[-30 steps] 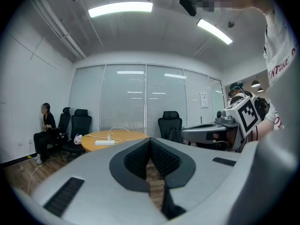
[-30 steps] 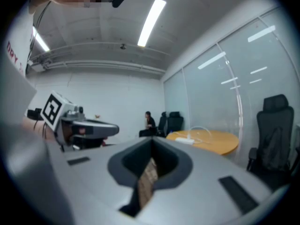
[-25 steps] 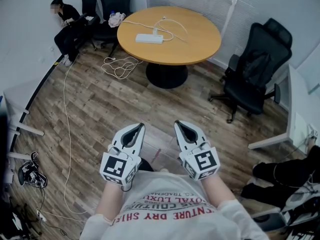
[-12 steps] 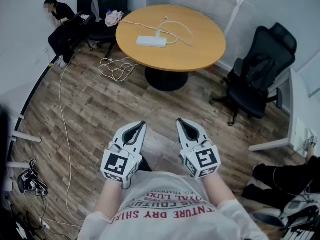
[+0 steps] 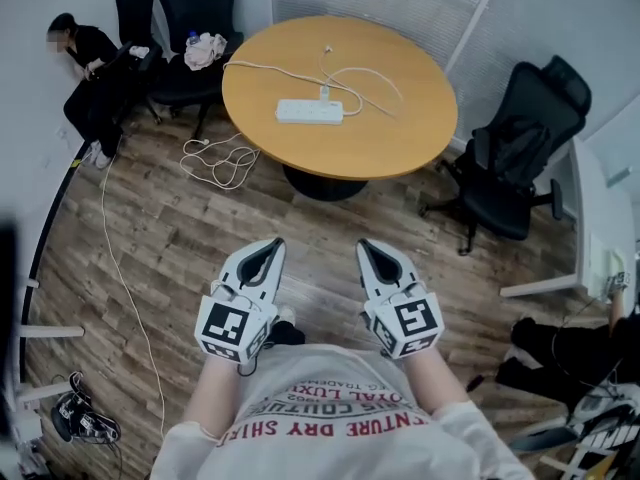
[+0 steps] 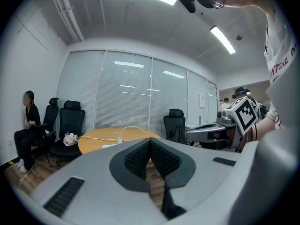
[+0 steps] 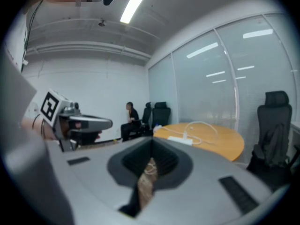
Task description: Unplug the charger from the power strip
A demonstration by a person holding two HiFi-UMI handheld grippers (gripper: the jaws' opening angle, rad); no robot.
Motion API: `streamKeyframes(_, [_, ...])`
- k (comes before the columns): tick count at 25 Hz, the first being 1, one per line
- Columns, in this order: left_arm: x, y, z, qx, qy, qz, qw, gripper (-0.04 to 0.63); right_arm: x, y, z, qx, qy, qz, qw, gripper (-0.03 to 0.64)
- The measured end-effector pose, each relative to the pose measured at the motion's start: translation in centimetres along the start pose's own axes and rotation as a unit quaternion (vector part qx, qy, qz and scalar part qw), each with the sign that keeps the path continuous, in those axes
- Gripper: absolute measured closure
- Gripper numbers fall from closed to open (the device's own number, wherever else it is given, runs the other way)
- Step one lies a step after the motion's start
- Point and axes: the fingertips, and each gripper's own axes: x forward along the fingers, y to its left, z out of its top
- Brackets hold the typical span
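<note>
A white power strip (image 5: 309, 112) lies on the round wooden table (image 5: 400, 138), with a small white charger (image 5: 324, 93) plugged into it and white cables running off across the tabletop. The strip also shows far ahead in the right gripper view (image 7: 180, 140). My left gripper (image 5: 269, 249) and right gripper (image 5: 368, 250) are held side by side close to my chest, well short of the table, over the wood floor. Both have their jaws closed together with nothing between them (image 6: 150, 142) (image 7: 151, 146).
A black office chair (image 5: 515, 158) stands right of the table, two more (image 5: 195, 18) behind it at the left. A person (image 5: 85, 78) sits at the far left. A coiled white cable (image 5: 222, 160) lies on the floor by the table's base. A white desk edge (image 5: 590, 228) is at the right.
The table and power strip have come nearer and lower in the head view as I move forward. Both grippers keep their place before my chest, still closed.
</note>
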Motion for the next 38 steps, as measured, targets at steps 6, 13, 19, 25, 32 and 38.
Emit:
streamKeyframes(6, [1.6, 7.8, 1.2, -0.001, -0.003, -0.010, 0.9999, 0.566, 7.2, 0.7, 1.8, 0.005, 0.001, -0.022, 1.000, 0.589])
streamKeyframes(13, [4.1, 13.2, 0.3, -0.017, 0.009, -0.008, 0.9998, 0.566, 13.0, 0.1, 1.4, 0.009, 0.022, -0.025, 0.999, 0.589])
streamKeyframes(19, [9.3, 16.0, 0.5, -0.012, 0.013, 0.004, 0.9998, 0.566, 18.2, -4.7, 2.0, 0.011, 0.018, -0.022, 1.000, 0.589])
streamKeyframes(25, [16.9, 19.1, 1.9, -0.010, 0.018, 0.034, 0.9992, 0.565, 24.6, -11.0, 4.2, -0.007, 0.015, 0.005, 1.000, 0.589])
streamKeyframes(32, [26.8, 21.5, 3.3, -0.011, 0.033, 0.055, 0.9979, 0.566, 31.1, -19.2, 6.2, -0.012, 0.028, 0.034, 0.999, 0.589])
streamKeyframes(38, [33.0, 22.5, 2.5, -0.017, 0.057, 0.046, 0.9972, 0.566, 35.1, -23.8, 4.7, 0.001, 0.063, 0.041, 0.997, 0.589])
